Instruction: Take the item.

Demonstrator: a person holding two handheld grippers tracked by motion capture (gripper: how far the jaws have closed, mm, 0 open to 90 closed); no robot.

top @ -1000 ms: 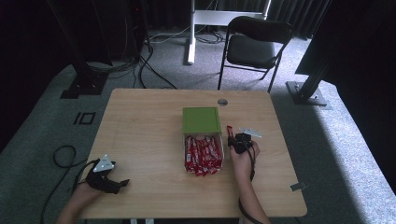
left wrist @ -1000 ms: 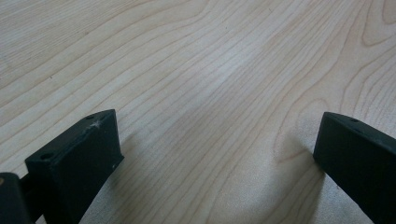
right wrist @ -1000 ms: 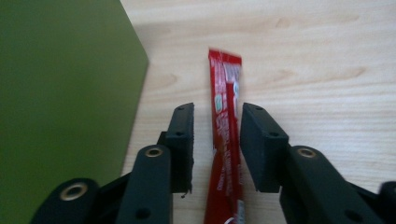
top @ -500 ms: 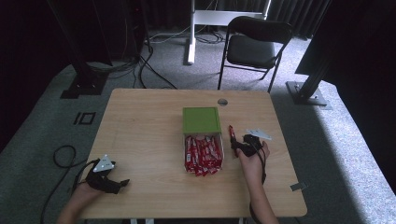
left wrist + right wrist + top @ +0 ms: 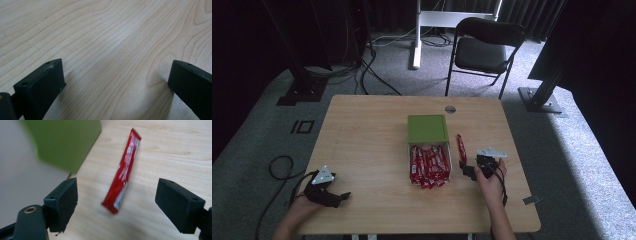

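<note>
Right tongs (image 5: 470, 169), jaws just opened wide, leave a sachet (image 5: 460, 148) on the table (image 5: 362, 130) beside the box (image 5: 428, 129); left tongs (image 5: 343, 196) rest open, empty.

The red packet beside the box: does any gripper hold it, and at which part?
No. The red packet lies free on the table; the right gripper has just opened.

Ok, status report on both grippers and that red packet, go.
Right gripper jaws just opened, packet released. Red packet flat on table beside box. Left gripper open, empty. Nothing obstructing.
</note>
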